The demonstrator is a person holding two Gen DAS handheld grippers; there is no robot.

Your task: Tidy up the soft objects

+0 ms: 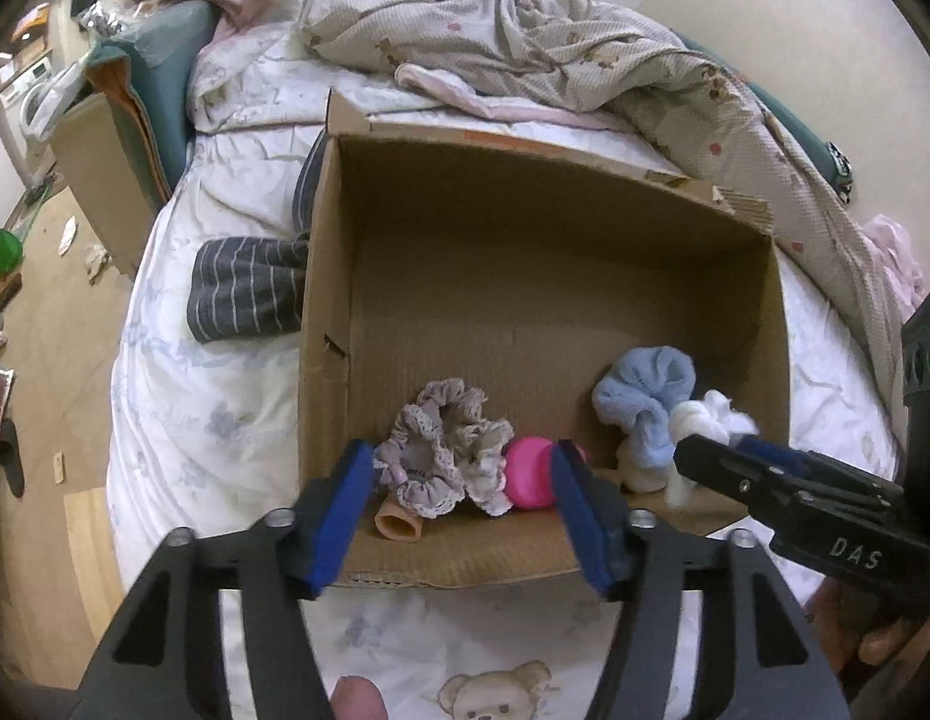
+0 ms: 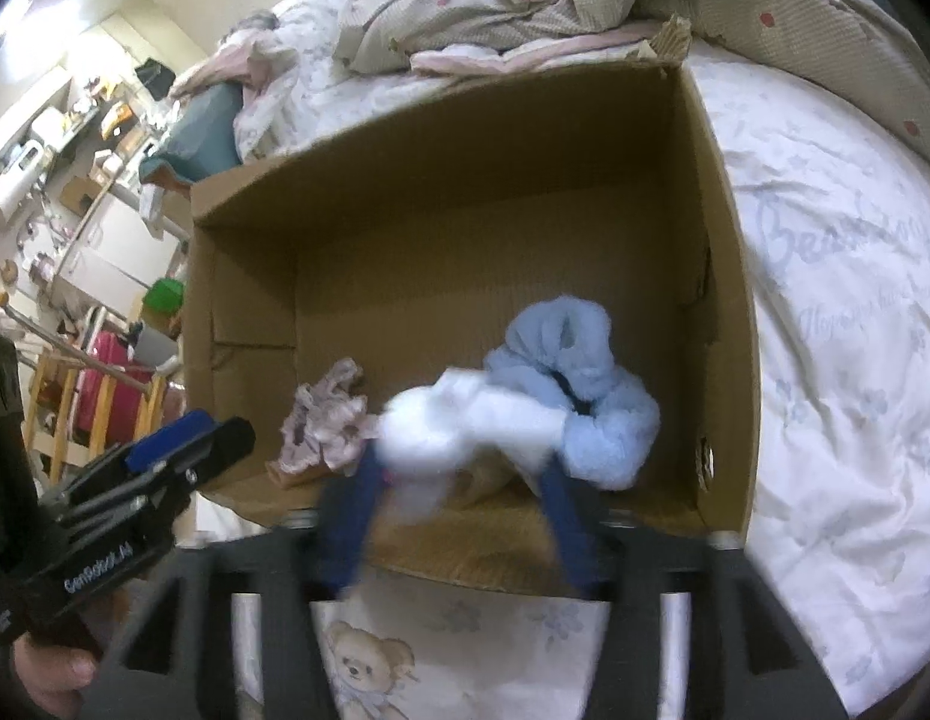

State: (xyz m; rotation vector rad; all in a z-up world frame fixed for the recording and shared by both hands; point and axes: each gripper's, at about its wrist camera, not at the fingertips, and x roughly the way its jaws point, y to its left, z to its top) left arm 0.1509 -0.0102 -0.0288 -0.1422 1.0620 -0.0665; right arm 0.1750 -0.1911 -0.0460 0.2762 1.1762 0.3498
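An open cardboard box (image 1: pixel 525 276) lies on the bed. My left gripper (image 1: pixel 462 456) hangs open over its near edge. Below, between its blue pads, lie a lilac lace scrunchie (image 1: pixel 447 450) and a pink round object (image 1: pixel 528 474), with a tan piece (image 1: pixel 396 522) under them. My right gripper (image 2: pixel 462 468) is open, and a white fluffy scrunchie (image 2: pixel 465 420), blurred, sits between its fingers. A light blue fluffy scrunchie (image 2: pixel 585 354) lies just behind it in the box's right corner. Each gripper shows in the other's view: the right gripper (image 1: pixel 723 450) and the left gripper (image 2: pixel 207 432).
A dark striped cloth (image 1: pixel 243 294) lies on the white sheet left of the box. A crumpled beige blanket (image 1: pixel 555 48) is heaped behind it. The bed's left edge drops to a cluttered floor with a pink suitcase (image 2: pixel 105 384) and shelves.
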